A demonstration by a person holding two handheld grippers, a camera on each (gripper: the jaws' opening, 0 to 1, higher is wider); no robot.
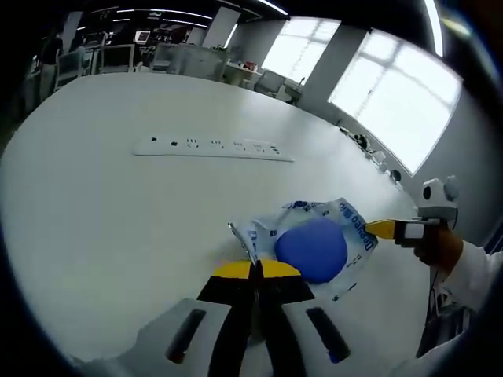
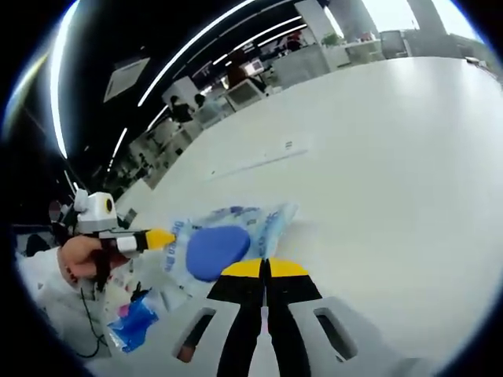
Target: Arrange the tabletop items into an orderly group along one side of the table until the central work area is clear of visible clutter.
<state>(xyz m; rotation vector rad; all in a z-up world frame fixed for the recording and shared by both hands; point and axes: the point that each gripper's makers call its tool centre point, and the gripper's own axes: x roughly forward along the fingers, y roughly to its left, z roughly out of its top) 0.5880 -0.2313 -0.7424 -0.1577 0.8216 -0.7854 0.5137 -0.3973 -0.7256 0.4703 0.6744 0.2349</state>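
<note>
The white table [image 1: 94, 212] carries a power strip [image 1: 212, 148] and a crinkly plastic packet [image 1: 314, 239] near its edge. Both grippers, left [image 1: 255, 269] and right [image 2: 266, 269], pinch opposite corners with closed jaws. It looks light, floppy and slippery; edges grip best.

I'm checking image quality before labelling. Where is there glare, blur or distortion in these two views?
Left gripper view: windows blown out white, table edge bowed by the fisheye, packet fairly sharp. Right gripper view: ceiling strip lights streak and curve, background desks soft, hand near the rim blurred.
</note>
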